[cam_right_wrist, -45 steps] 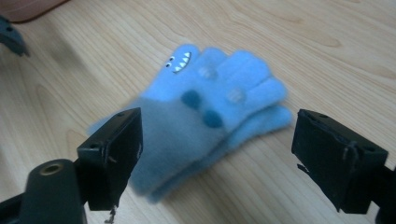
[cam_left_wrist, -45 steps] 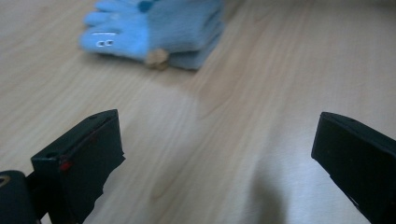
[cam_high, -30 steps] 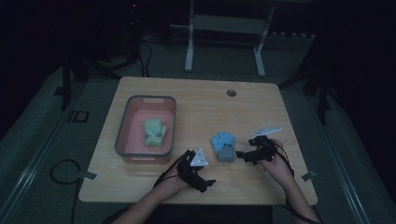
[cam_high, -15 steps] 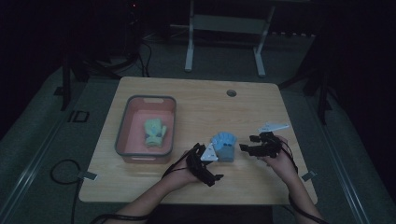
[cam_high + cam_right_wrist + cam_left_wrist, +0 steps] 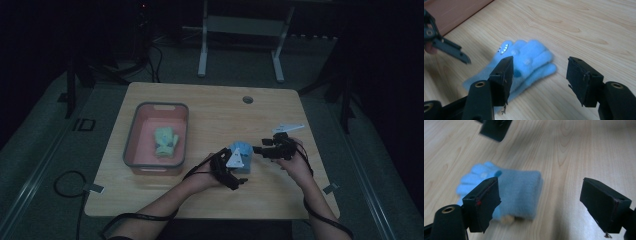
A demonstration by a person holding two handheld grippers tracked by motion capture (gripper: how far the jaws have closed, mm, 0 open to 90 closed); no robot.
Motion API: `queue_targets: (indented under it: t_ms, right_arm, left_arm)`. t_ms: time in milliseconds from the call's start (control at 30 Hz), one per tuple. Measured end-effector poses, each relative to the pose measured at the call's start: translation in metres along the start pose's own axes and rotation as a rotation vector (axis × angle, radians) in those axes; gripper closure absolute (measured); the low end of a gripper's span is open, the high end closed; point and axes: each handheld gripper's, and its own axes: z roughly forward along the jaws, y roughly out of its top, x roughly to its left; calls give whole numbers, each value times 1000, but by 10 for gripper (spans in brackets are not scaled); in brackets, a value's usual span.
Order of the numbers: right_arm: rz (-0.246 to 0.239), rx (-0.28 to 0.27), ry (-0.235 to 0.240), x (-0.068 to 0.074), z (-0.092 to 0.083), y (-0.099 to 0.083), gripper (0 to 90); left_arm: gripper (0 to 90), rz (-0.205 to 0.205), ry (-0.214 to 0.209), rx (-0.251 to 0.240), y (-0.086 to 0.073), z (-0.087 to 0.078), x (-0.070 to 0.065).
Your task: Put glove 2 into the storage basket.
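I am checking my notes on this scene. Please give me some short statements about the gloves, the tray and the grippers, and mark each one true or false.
1. A blue glove lies on the table. True.
2. The green glove lies on the bare table. False: it lies inside the pink tray.
3. The left gripper is open. True.
4. The right gripper is shut on the blue glove. False: its fingers stand apart, gripping nothing.
5. The tray stands to the right of the blue glove. False: in the high view it is to its left.
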Motion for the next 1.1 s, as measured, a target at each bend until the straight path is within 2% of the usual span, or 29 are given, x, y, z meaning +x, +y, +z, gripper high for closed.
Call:
queue_targets:
  t_ms: [167, 233, 267, 467, 533, 600, 633, 700, 833, 1000, 1067, 1100]
  right_arm:
    - [4, 9, 6, 0, 10, 9, 396]
    - [3, 12, 2, 1, 16, 12, 396]
    - [5, 14, 10, 0, 19, 14, 396]
    - [28, 61, -4, -4, 47, 12, 393]
    - [38, 82, -9, -5, 54, 8, 391]
    - [39, 96, -16, -4, 57, 5, 387]
    - [35, 103, -19, -5, 59, 3, 382]
    - [33, 122, -35, -3, 62, 0, 361]
    - [37, 140, -49, -1, 63, -3, 364]
    - [48, 149, -38, 2, 63, -2, 468]
    - [55, 155, -12, 2, 64, -2, 540]
    - [53, 158, -1, 3, 64, -1, 610]
  left_arm:
    - [249, 32, -9, 13, 3, 9, 1]
    - [257, 61, -15, 39, 4, 12, 2]
    - [296, 66, -19, 46, 3, 14, 2]
    - [356, 69, -4, 101, -2, 25, 6]
    - [418, 68, 6, 122, -4, 29, 7]
    - [455, 73, 18, 126, -5, 30, 8]
    - [500, 68, 27, 128, -5, 30, 9]
    - [560, 52, 22, 133, -5, 30, 11]
    - [589, 61, 30, 153, -3, 31, 11]
    - [653, 58, 36, 151, -4, 33, 12]
    - [682, 54, 36, 147, -4, 32, 12]
    - [699, 53, 36, 147, -4, 32, 12]
